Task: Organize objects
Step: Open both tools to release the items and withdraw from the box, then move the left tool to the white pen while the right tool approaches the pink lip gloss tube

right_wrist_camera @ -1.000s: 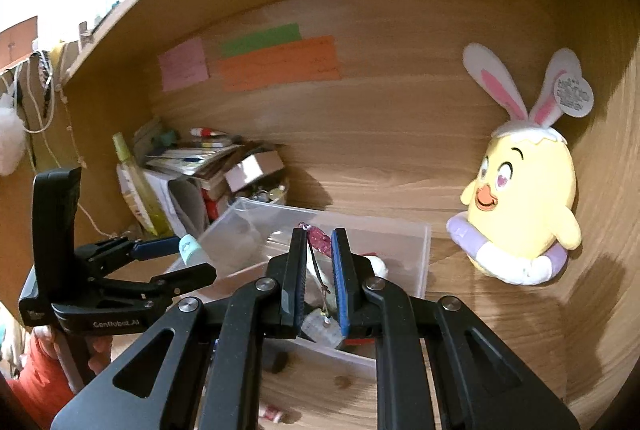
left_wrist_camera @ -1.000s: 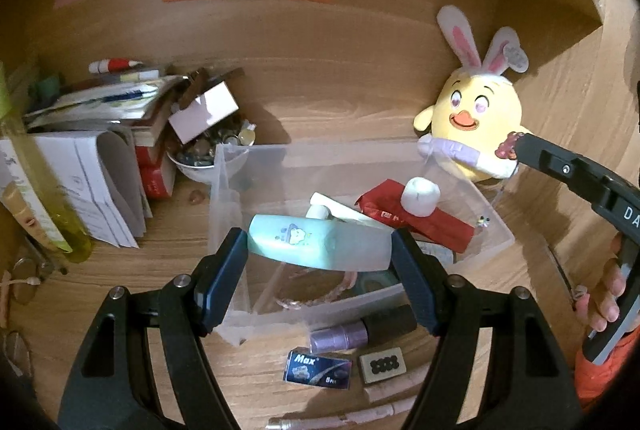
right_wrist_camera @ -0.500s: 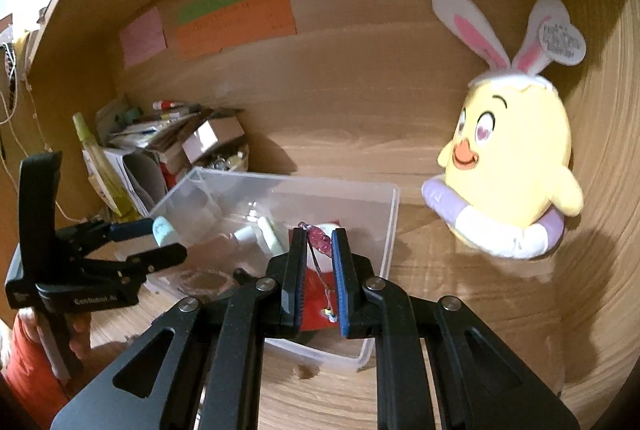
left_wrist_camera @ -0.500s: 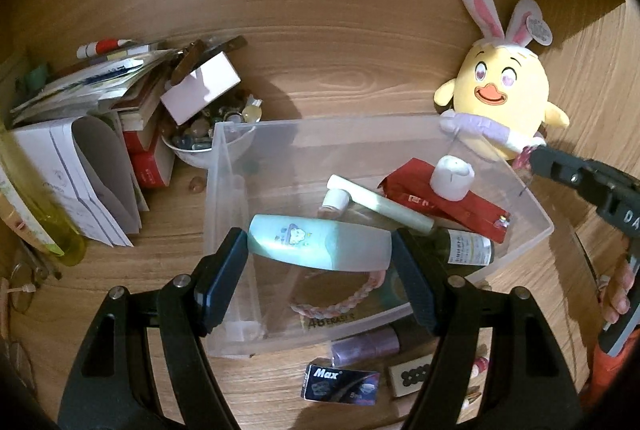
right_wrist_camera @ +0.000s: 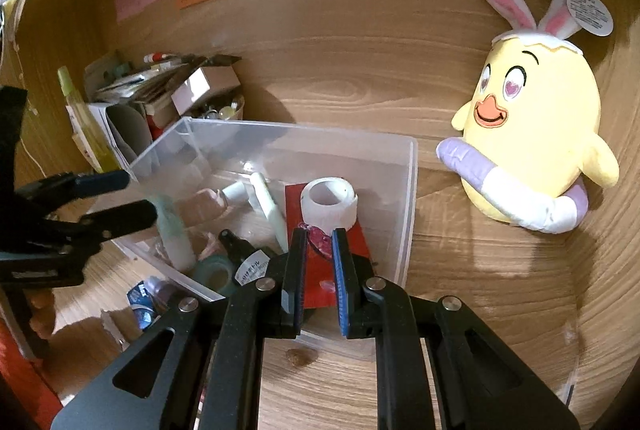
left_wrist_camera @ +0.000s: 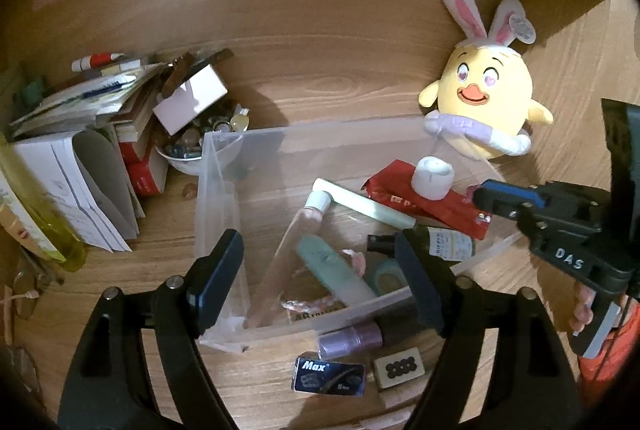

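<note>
Yellow-green bottle [left_wrist_camera: 48, 230]: far left in the left wrist view, leaning beside the folded papers.
Folded papers [left_wrist_camera: 80, 186]: standing just left of the red books and the heap of pens and booklets.
Small bowl [left_wrist_camera: 182, 156]: full of tiny items, touching the bin's far left corner, a white box tilted over it.
Left gripper [left_wrist_camera: 320, 278]: fingers spread wide apart, nothing between them, hovering over the near edge of the bin.
Clear plastic bin [left_wrist_camera: 218, 206]: on the wooden desk, centre of both views.
Pale green tube [left_wrist_camera: 336, 272]: loose inside the bin, lying slanted against the near wall beside a pinkish hair tie and a roll of green tape [right_wrist_camera: 218, 276].
White-capped tube [left_wrist_camera: 316, 206]: in the bin, a slim mint stick crossing just behind it.
Red packet [left_wrist_camera: 424, 204]: inside the bin at its right side, a white tape roll [left_wrist_camera: 433, 177] resting on it.
Dark spray bottle [right_wrist_camera: 248, 262]: lying in the bin near the front right.
Purple bottle [left_wrist_camera: 352, 338]: outside the bin, near its front wall, next to a "Max" staple box [left_wrist_camera: 330, 376] and a domino-like tile.
Right gripper [right_wrist_camera: 319, 254]: fingers a narrow gap apart above the red packet; a small pink-red charm shows in the gap, but whether it is pinched I cannot tell.
Chick plush [right_wrist_camera: 536, 146]: bunny-eared, propped against the wooden back wall, right of the bin and apart from it.
</note>
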`<state>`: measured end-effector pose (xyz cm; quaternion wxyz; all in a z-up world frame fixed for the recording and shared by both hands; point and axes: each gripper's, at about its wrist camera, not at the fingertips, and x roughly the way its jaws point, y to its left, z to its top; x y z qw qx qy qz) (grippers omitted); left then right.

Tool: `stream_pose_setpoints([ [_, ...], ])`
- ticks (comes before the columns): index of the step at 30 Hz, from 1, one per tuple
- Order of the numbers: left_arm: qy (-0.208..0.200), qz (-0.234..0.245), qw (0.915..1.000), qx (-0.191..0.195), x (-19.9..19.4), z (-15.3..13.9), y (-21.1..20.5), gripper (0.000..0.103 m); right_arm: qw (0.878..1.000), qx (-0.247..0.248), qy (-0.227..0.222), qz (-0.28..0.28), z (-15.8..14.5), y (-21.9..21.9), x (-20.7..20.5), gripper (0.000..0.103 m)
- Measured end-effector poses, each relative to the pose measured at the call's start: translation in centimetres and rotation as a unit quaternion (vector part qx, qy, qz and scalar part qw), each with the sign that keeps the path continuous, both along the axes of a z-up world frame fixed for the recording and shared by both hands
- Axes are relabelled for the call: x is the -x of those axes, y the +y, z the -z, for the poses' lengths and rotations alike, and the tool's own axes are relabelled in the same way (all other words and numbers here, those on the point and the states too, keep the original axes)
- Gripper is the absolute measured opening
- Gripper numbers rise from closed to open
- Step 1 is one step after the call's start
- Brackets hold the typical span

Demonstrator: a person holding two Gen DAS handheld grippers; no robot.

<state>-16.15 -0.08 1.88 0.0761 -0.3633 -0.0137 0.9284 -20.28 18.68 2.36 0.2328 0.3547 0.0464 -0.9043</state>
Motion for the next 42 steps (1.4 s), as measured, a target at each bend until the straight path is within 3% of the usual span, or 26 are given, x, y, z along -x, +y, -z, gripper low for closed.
stream_pose_setpoints([
  [3, 0.005, 0.001, 1.0000, -0.001, -0.6, -0.4, 0.0, 0.082, 1.000, -0.006, -0.005, -0.004, 0.2, -0.3, -0.1, 0.012],
  [7, 0.011, 0.000, 0.9999, -0.004, -1.6, -0.9, -0.2, 0.088, 1.000, -0.006, -0.006, -0.007, 0.1, -0.5, -0.5, 0.028],
  [11, 0.017, -0.011, 0.9998, 0.006, -2.7, -1.2, -0.7, 0.093, 1.000, -0.009, 0.003, -0.013, -0.5, -0.8, -1.5, 0.032],
  [15, 0.007, -0.012, 0.9999, 0.000, -4.0, -0.9, -1.4, 0.095, 1.000, -0.003, 0.012, -0.021, -1.2, -1.0, -2.8, 0.044],
  [24, -0.021, -0.010, 0.9997, 0.007, -6.9, 1.3, -1.9, 0.095, 0.998, -0.005, 0.022, -0.056, -1.7, -2.1, -6.3, 0.044],
  [31, -0.041, 0.005, 0.9991, 0.003, -8.5, 3.4, -1.2, 0.095, 0.997, -0.005, -0.002, -0.083, 0.0, -3.1, -8.5, 0.045],
  [42, -0.078, 0.099, 0.9914, 0.037, -8.8, 6.6, 2.5, 0.095, 0.986, -0.042, -0.071, -0.147, 4.7, -5.0, -9.3, 0.045],
])
